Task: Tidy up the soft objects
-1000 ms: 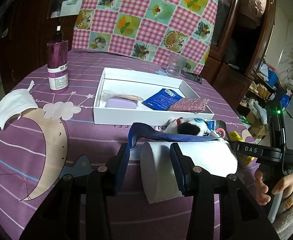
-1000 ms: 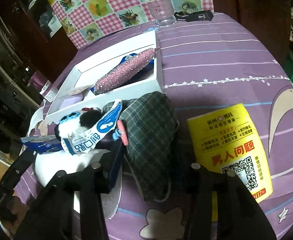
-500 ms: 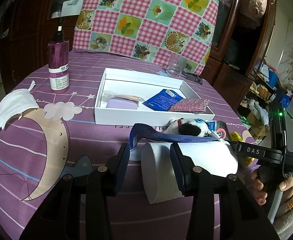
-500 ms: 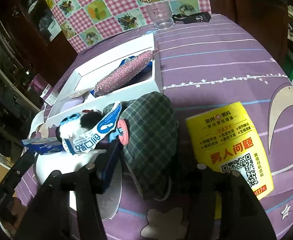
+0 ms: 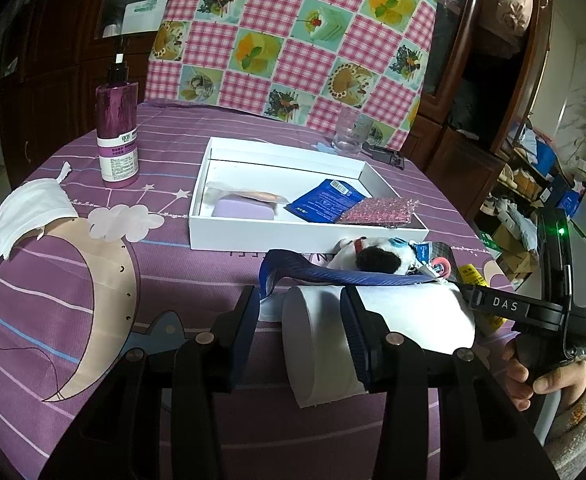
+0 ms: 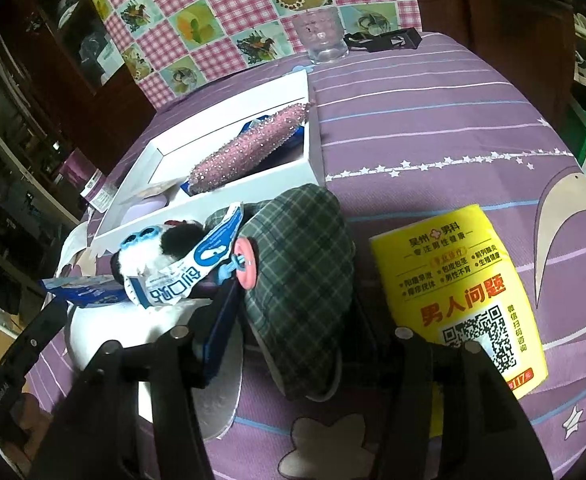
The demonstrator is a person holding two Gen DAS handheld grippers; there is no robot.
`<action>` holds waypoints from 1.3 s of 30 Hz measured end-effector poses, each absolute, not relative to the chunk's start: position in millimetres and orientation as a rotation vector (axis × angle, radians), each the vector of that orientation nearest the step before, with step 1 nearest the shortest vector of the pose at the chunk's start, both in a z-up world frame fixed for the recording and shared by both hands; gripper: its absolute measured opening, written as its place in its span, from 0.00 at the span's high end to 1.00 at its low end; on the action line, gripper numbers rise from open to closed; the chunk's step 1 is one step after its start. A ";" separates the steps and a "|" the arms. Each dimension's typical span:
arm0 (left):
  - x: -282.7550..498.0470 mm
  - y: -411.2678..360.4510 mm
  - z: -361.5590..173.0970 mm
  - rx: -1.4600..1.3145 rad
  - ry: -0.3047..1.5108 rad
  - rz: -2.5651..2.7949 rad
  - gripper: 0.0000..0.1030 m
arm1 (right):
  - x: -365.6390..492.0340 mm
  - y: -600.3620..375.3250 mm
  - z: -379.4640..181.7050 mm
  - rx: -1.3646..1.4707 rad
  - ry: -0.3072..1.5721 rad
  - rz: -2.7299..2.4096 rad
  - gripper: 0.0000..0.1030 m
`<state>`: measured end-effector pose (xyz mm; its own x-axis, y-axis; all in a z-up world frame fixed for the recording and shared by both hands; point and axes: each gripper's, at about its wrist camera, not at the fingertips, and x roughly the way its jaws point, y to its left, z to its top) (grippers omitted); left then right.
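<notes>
From the left wrist view, the white box (image 5: pixel 249 240) sits in the middle of the desk (image 5: pixel 173 264) and already holds some soft things: a purple pad (image 5: pixel 243 211), a blue packet (image 5: pixel 325 200) and a pink sparkly pouch (image 5: pixel 379 211). Just in front of the box, near the front edge of the desk, lie more things not yet put away: a white roll (image 5: pixel 409 320), a black and white plush toy (image 5: pixel 373 258) and a blue strap (image 5: pixel 333 274). The left tongs (image 5: pixel 301 320) are partly apart, with the end of the white roll between them; it cannot be told if they squeeze it. A white cloth (image 5: pixel 29 210) lies far off by the left edge, next to a purple bottle (image 5: pixel 118 136). From the right wrist view, a green checked cap (image 6: pixel 305 280) lies just in front of the box's near corner, touching the plush toy and a blue and white wrapper (image 6: pixel 185 276). The right tongs (image 6: pixel 305 344) stand wide apart around the cap and do not press it. A yellow packet (image 6: pixel 457 280) lies beside the cap toward the right edge. So the job looks partly done: some things are in the box, and the roll, toy, cap and cloth look left to tidy.
</notes>
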<state>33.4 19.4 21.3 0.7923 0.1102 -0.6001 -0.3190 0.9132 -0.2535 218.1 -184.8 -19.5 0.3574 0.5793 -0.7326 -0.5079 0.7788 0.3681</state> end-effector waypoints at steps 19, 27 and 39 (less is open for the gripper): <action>28.7 18.5 27.9 -0.367 0.579 0.216 0.59 | 205.0 -193.7 5.2 0.027 0.882 0.689 0.75; 25.4 15.5 33.6 -0.317 0.548 0.226 0.41 | 203.0 -198.0 12.7 0.069 0.856 0.688 0.75; 39.7 36.8 37.0 -0.481 0.586 0.169 0.36 | 200.7 -209.8 23.2 0.108 0.816 0.671 0.75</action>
<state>39.7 36.8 37.0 0.8232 0.0189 -0.5674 -0.2868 0.8764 -0.3869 200.7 -209.8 23.2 0.4924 0.5922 -0.6378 -0.5118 0.7897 0.3382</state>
